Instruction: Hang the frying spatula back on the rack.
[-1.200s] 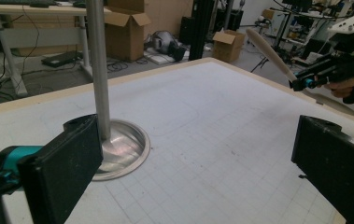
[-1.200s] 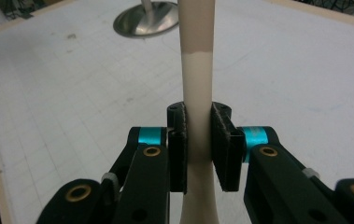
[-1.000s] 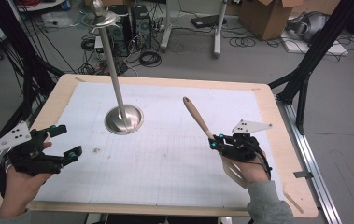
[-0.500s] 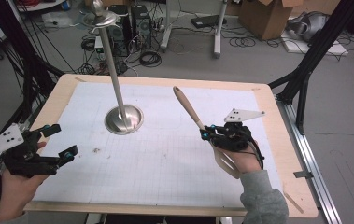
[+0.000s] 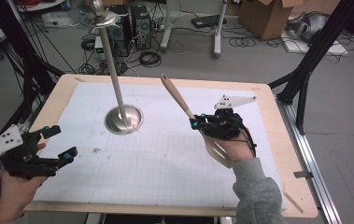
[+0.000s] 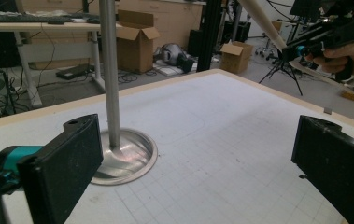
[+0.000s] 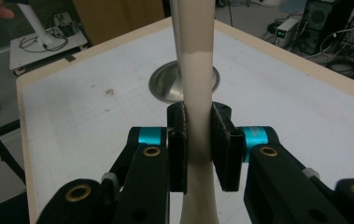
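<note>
A spatula (image 5: 175,95) with a wooden handle and a pale blade is held in the air over the right half of the white mat, handle end tilted up and away toward the metal pole (image 5: 114,70). My right gripper (image 5: 194,123) is shut on its neck, and the pads squeeze the pale shaft (image 7: 197,84) from both sides. The pole rises from a round steel base (image 5: 124,120) at the mat's middle left. My left gripper (image 5: 62,142) hovers low at the near left, open with nothing between its jaws, facing the base (image 6: 128,158) and pole (image 6: 109,70).
The white gridded mat (image 5: 165,168) covers a wood-rimmed table (image 5: 277,121). A small brown speck (image 5: 95,150) lies near the left gripper. Black frame struts (image 5: 305,79) stand at both table sides. Cables and cardboard boxes (image 5: 263,18) lie on the floor beyond.
My right gripper has risen and moved left and away with the spatula, bringing the handle end closer to the pole. The left gripper has stayed put.
</note>
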Demonstrator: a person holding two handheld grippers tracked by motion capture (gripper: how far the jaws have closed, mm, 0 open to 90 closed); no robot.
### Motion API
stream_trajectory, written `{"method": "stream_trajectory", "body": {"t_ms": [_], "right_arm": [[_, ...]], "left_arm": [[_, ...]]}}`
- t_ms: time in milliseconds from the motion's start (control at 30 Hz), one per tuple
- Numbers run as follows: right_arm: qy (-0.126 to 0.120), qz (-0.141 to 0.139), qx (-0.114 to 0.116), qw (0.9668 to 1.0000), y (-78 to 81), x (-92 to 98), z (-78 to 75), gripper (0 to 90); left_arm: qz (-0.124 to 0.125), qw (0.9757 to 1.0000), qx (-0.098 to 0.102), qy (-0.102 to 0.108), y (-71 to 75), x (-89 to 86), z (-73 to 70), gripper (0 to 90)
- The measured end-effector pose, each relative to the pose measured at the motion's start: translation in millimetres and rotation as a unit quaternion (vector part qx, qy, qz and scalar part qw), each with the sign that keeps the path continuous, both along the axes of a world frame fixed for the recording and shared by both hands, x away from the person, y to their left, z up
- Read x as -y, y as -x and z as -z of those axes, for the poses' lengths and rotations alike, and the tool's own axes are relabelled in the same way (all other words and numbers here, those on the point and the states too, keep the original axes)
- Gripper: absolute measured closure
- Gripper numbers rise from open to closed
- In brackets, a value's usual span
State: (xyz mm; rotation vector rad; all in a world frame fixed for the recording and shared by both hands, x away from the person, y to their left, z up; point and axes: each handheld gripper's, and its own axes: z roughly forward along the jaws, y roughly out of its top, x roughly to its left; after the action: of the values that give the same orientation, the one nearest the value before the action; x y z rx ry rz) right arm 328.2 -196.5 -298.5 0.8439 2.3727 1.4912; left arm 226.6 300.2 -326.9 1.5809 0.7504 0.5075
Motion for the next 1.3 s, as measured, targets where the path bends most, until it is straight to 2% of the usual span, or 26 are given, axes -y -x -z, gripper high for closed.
{"method": "stream_trajectory", "body": {"t_ms": [233, 733, 867, 967, 1300], "right_arm": [[0.004, -0.011, 0.009, 0.9999, -3.6, -12.7, -13.6, 78.2], [-0.010, -0.022, 0.013, 0.9996, -13.5, -30.4, -36.4, 78.1], [-0.016, -0.024, 0.017, 0.9994, -16.6, -34.9, -42.2, 78.1], [-0.018, -0.027, 0.021, 0.9992, -18.7, -39.1, -47.3, 78.1], [-0.019, -0.037, 0.027, 0.9988, -25.2, -55.0, -62.9, 78.1]], "left_arm": [[-0.003, 1.0000, 0.000, -0.003, 3.6, -1.3, 0.0, 2.5], [-0.004, 1.0000, -0.004, -0.007, 6.9, -0.1, 1.0, 2.4], [-0.001, 1.0000, -0.001, 0.000, 8.0, -0.5, 0.0, 2.4], [-0.004, 1.0000, -0.006, 0.003, 7.7, -1.5, 1.7, 2.5], [-0.006, 1.0000, -0.006, 0.001, 10.0, -3.1, 1.2, 2.5]]}}
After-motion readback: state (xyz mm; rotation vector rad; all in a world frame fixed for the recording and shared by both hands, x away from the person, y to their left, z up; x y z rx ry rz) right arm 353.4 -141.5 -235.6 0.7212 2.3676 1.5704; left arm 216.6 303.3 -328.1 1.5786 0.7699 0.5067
